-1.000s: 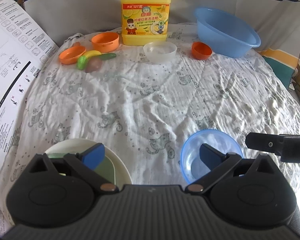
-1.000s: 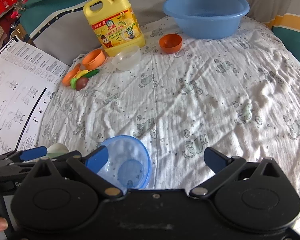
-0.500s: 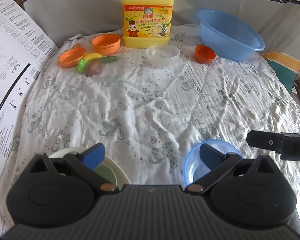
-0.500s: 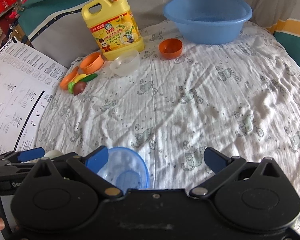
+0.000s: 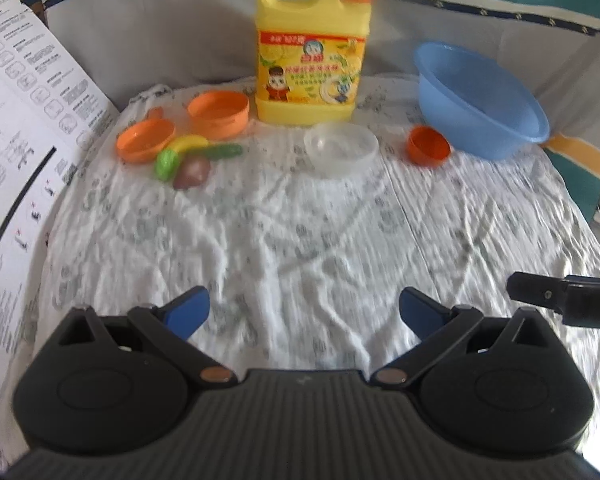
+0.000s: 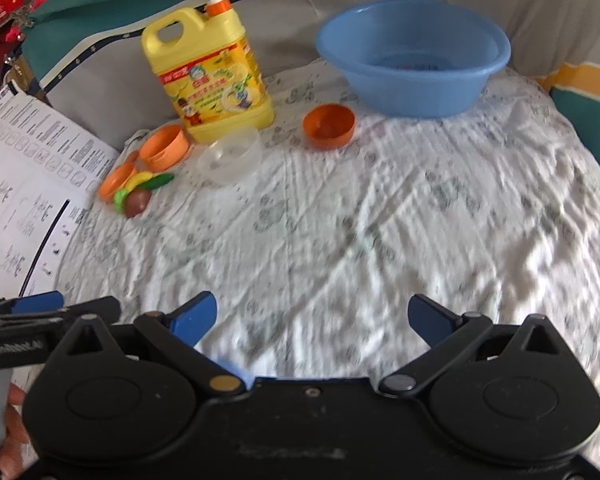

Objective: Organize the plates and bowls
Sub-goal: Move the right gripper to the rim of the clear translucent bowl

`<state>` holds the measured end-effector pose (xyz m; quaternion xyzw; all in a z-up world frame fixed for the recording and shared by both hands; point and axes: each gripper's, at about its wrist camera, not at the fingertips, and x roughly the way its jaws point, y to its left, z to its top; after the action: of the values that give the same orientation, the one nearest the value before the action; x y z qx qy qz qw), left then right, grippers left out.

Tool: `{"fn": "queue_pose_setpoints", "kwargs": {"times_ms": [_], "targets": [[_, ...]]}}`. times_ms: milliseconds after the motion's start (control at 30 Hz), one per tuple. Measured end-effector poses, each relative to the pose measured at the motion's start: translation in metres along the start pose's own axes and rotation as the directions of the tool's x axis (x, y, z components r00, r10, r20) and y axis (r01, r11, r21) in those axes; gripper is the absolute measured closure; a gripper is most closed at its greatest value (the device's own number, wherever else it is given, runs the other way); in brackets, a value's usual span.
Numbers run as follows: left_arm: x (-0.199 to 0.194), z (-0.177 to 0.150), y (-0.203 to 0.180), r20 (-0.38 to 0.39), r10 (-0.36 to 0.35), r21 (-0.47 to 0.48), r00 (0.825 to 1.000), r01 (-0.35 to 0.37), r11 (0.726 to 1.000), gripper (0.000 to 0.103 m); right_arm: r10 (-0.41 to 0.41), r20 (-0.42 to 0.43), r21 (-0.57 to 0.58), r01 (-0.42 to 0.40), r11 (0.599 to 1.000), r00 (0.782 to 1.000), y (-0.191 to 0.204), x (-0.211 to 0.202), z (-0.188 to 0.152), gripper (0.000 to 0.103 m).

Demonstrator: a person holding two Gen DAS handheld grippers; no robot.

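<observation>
Both hand-held grippers, left (image 5: 304,310) and right (image 6: 312,320), spread wide, nothing held. Clear bowl (image 5: 341,148) and orange bowl (image 5: 428,151) at worktop's far side, before detergent jug (image 5: 313,50). Likely thin, light, slippery plastic; pinch at rim.

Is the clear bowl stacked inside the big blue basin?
No. In the right wrist view the clear bowl sits on the cloth in front of the yellow detergent jug, apart from the blue basin.

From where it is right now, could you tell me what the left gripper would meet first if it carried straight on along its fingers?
Probably the clear plastic bowl, just right of the left gripper centre line; only bare cloth lies before it. Height is unclear.
</observation>
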<state>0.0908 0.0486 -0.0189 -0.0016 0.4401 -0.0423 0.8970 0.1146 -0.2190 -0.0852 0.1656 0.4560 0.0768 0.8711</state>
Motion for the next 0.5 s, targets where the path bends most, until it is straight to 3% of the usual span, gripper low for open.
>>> {"fn": "queue_pose_setpoints", "kwargs": {"times_ms": [233, 500], "targets": [[0.035, 0.048, 0.007, 0.013, 0.01, -0.049, 1.0, -0.009, 0.999, 0.0, 0.048, 0.05, 0.032, -0.05, 0.998, 0.998, -0.004, 0.028, 0.051, 0.0], [0.088, 0.094, 0.013, 0.023, 0.056, -0.123, 0.998, -0.053, 0.991, 0.002, 0.122, 0.059, 0.086, -0.127, 0.988, 0.991, 0.006, 0.081, 0.104, 0.022]]}}
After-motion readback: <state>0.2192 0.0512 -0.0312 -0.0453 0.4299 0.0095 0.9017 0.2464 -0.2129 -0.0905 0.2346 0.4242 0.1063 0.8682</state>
